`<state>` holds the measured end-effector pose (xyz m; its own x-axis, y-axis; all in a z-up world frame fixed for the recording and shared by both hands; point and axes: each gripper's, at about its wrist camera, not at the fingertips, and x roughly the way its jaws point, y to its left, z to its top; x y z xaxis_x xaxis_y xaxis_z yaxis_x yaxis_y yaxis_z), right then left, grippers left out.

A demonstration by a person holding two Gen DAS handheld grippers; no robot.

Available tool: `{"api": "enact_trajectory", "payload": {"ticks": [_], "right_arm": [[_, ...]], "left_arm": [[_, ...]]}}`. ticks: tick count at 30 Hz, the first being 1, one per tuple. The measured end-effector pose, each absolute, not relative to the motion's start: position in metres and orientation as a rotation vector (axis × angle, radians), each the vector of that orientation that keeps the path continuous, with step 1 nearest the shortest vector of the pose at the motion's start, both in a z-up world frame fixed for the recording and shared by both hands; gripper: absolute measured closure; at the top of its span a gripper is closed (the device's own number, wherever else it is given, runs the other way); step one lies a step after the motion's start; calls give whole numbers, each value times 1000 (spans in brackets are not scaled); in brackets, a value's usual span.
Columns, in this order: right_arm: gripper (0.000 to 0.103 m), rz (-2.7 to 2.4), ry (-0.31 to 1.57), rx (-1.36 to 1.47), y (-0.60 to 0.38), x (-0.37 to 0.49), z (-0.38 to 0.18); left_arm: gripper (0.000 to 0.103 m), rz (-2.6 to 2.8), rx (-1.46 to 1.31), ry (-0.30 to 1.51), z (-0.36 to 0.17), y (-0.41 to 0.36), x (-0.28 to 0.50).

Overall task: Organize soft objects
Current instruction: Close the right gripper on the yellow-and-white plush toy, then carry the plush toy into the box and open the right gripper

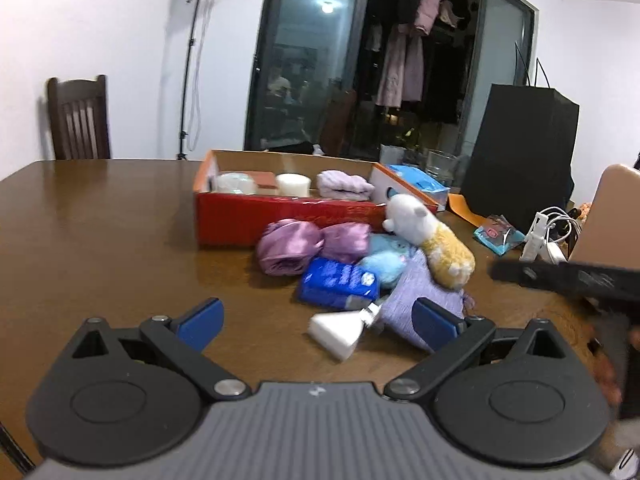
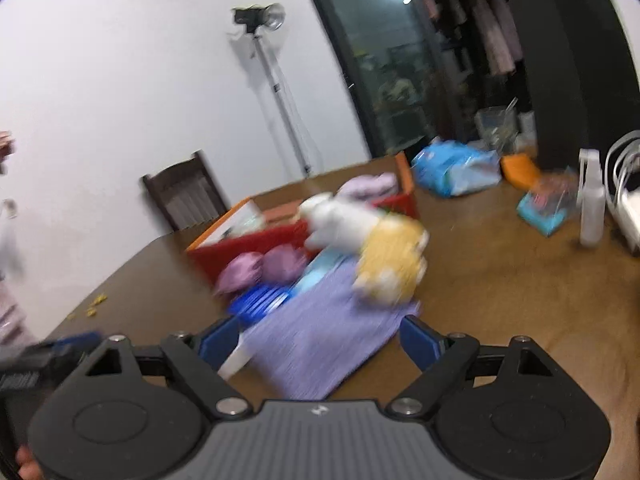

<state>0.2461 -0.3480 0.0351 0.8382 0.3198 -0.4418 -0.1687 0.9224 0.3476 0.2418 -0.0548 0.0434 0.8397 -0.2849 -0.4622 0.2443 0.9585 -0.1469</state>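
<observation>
We have both grippers spread wide and holding nothing. The pile of soft things sits on the brown table (image 1: 100,216), just in front of the red box (image 1: 280,216). The purple knitted cloth (image 2: 320,336) is what the coming move seems to turn on: it lies straight ahead of our right gripper (image 2: 320,340), its near edge between the blue fingers, its length running away from us toward the box. From our left gripper (image 1: 316,318) the same cloth lies ahead and to the right, beside the right fingertip, so the right hand is the nearer one (the right view is blurred, so contact we cannot judge). A white-and-yellow plush toy (image 1: 428,236) rests on the cloth's far end, and will likely shift if we lift. Beside it lie two purple bundles (image 1: 312,244), a blue packet (image 1: 340,284) and a white tube (image 1: 340,330). Beyond: a chair (image 1: 78,118), a lamp stand (image 1: 192,60), glass doors (image 1: 360,60).
</observation>
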Motion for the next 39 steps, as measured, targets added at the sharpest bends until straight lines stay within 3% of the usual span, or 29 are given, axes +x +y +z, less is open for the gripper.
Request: {"api": "enact_trajectory", "payload": {"ticks": [7, 10, 14, 20, 27, 31, 33, 36, 39], "right_arm": [[31, 151, 598, 345, -365, 342, 9], [51, 189, 630, 438, -374, 359, -6], [56, 210, 612, 486, -380, 354, -7], [56, 175, 468, 414, -376, 291, 28], [56, 318, 562, 368, -334, 194, 16], [56, 300, 593, 284, -308, 171, 8], [52, 309, 600, 243, -295, 161, 9], [41, 475, 631, 190, -274, 143, 16], [41, 643, 617, 231, -264, 125, 25]], "left_arm": [[4, -335, -87, 516, 38, -97, 294], [7, -347, -91, 544, 31, -103, 303], [12, -325, -113, 541, 27, -100, 301], [12, -344, -91, 497, 38, -81, 260], [12, -396, -133, 550, 24, -71, 208], [25, -380, -160, 591, 12, -71, 196], [32, -365, -169, 584, 8, -66, 192], [32, -248, -162, 550, 8, -50, 190], [32, -176, -212, 535, 12, -25, 188]]}}
